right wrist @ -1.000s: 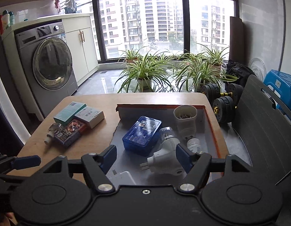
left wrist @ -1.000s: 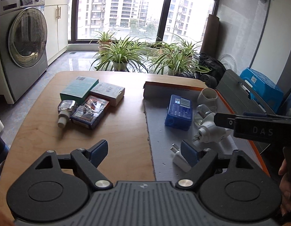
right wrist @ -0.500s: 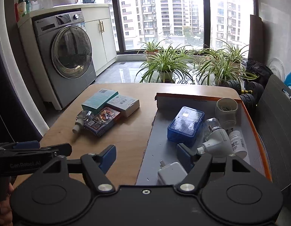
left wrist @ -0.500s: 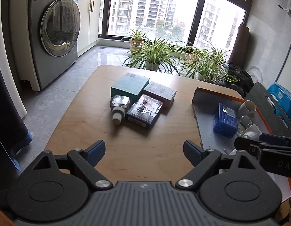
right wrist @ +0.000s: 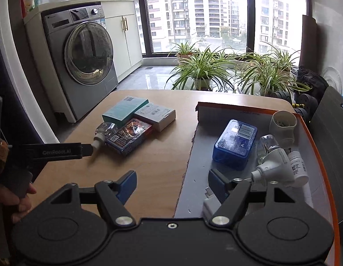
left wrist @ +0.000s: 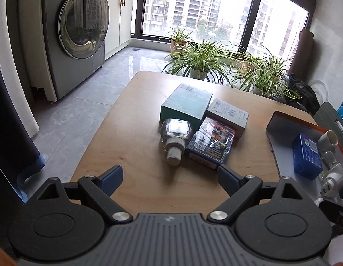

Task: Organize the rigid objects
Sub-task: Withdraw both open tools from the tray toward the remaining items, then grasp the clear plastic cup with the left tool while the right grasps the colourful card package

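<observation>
Boxes sit in a bunch on the wood surface (left wrist: 136,133): a teal box (left wrist: 186,104), a grey box (left wrist: 228,114) and a shiny card pack (left wrist: 210,145). A small glass bottle (left wrist: 175,135) lies on its side, touching them. My left claw (left wrist: 170,176) has just been opening wide, with nothing in it, near the bottle. My right claw (right wrist: 172,181) is spread too, empty, by the tray (right wrist: 320,146). In the tray I see a blue case (right wrist: 234,144), a white cup (right wrist: 283,125) and maybe a plug (right wrist: 274,169).

Smooth matt wood counter (left wrist: 138,133). Clear glossy glass bottle (left wrist: 176,130), ribbed white plastic cap. Shiny film-wrapped card box (left wrist: 210,143). Matt teal cardboard box (left wrist: 187,104). Glossy translucent blue plastic case (right wrist: 235,144). Matt grey tray (right wrist: 193,188) liner.
</observation>
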`<state>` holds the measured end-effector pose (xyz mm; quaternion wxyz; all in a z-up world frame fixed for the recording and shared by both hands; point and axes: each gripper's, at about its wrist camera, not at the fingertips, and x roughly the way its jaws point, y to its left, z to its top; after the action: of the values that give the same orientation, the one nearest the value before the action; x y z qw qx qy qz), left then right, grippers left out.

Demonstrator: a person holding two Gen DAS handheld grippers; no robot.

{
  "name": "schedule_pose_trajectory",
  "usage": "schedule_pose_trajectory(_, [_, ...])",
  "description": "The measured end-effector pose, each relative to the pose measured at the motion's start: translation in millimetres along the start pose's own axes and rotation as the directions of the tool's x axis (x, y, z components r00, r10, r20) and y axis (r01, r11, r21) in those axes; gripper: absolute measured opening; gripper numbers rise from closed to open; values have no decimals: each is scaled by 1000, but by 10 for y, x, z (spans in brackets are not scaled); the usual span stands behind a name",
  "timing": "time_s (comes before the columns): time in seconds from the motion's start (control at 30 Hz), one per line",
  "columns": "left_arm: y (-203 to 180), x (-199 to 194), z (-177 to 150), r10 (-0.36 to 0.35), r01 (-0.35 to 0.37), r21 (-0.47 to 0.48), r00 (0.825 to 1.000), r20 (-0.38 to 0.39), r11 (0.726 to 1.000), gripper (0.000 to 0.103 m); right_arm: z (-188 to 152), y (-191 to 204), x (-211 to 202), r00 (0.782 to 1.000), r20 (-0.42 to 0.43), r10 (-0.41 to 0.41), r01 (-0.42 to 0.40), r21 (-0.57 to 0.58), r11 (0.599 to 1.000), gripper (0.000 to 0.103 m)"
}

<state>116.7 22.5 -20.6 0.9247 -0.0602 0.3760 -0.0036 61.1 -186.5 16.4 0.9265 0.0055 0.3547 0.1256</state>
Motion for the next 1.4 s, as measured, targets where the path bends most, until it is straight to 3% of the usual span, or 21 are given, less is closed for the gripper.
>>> schedule_pose_trajectory(0.23, [54, 435, 251, -32, 32, -11, 999, -16, 999, 95, 16, 21, 84, 1000, 9, 0, 0, -4, 1000, 84])
schedule_pose_trajectory(0.4, [50, 703, 348, -26, 27, 30, 999, -39, 999, 94, 41, 27, 150, 1000, 10, 3, -3, 4, 1000, 84])
schedule_pose_trajectory(0.57, [187, 711, 333, -21, 22, 56, 1000, -17, 998, 98, 47, 44, 212, 1000, 6, -10, 10, 12, 1000, 84])
schedule_pose_trajectory(0.73, [219, 689, 257, -16, 19, 109, 999, -30, 994, 93, 67, 105, 304, 1000, -2, -8, 8, 40, 999, 84])
schedule_pose_trajectory(0.83, [193, 686, 272, -35, 35, 134, 999, -1, 990, 69, 95, 171, 384, 1000, -17, -7, 8, 52, 999, 84])
schedule_pose_trajectory(0.87, [194, 674, 269, -49, 48, 139, 999, 4, 989, 53, 106, 186, 408, 1000, -23, -8, 9, 59, 998, 84])
schedule_pose_trajectory(1.03, [294, 616, 277, -113, 115, 116, 993, -25, 987, 52, 219, 237, 641, 997, -59, 43, -31, 194, 981, 85])
schedule_pose_trajectory(1.17, [385, 408, 275, -125, 126, 109, 992, -13, 986, 51, 384, 350, 997, 994, -95, 50, -19, 303, 953, 86])
schedule_pose_trajectory(1.27, [393, 345, 259, -133, 131, 135, 991, 1, 982, 51, 504, 525, 1288, 992, -114, 53, -15, 308, 951, 86])
schedule_pose_trajectory(1.4, [457, 377, 242, -161, 160, 99, 987, 3, 982, 51, 607, 763, 1618, 987, -157, -41, 82, 262, 962, 86])
